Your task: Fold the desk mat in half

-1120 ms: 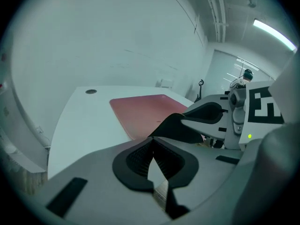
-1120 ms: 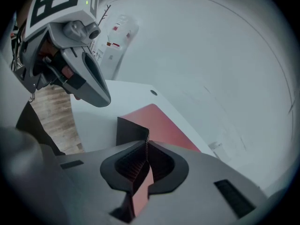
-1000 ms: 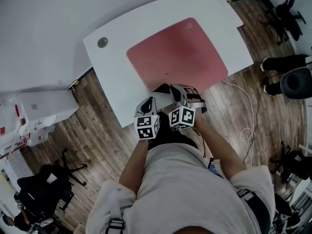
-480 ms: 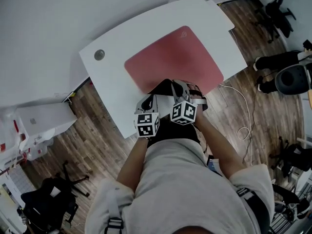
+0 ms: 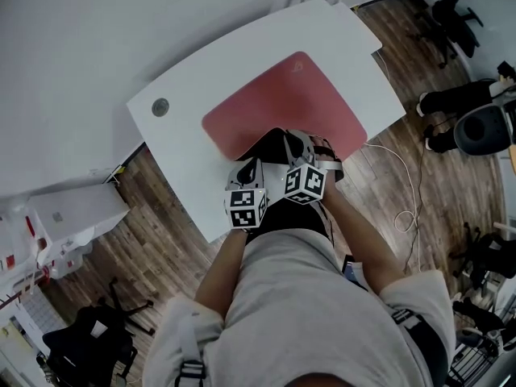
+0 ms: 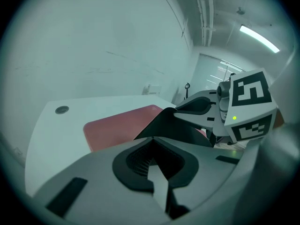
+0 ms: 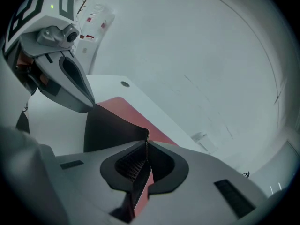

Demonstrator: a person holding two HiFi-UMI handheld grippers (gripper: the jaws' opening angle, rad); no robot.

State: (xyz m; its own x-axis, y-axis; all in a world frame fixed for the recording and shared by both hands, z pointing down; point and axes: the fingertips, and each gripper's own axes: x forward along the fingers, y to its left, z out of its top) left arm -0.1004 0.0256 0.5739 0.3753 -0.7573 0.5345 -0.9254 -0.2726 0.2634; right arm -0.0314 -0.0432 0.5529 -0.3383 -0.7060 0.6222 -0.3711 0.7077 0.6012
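A red desk mat (image 5: 282,103) lies on the white desk (image 5: 218,55). Its near edge is lifted, and the black underside (image 5: 272,142) shows as a raised flap. My left gripper (image 5: 251,161) and right gripper (image 5: 292,142) sit side by side at that edge. In the left gripper view the left gripper (image 6: 151,142) is shut on the mat's edge, and the black flap (image 6: 164,125) runs across to the right gripper (image 6: 180,110). In the right gripper view the right gripper (image 7: 146,142) is shut on the mat, with the black side left and the red side right. The left gripper (image 7: 88,104) meets the flap.
A round cable grommet (image 5: 160,107) sits at the desk's far left corner. A white cable (image 5: 407,192) trails on the wooden floor to the right, near office chairs (image 5: 484,127). A white cabinet (image 5: 72,216) stands at the left. A wall lies behind the desk.
Both grippers have moved slightly forward over the mat with the lifted edge, so a little more black underside shows. The head view has shifted a bit.
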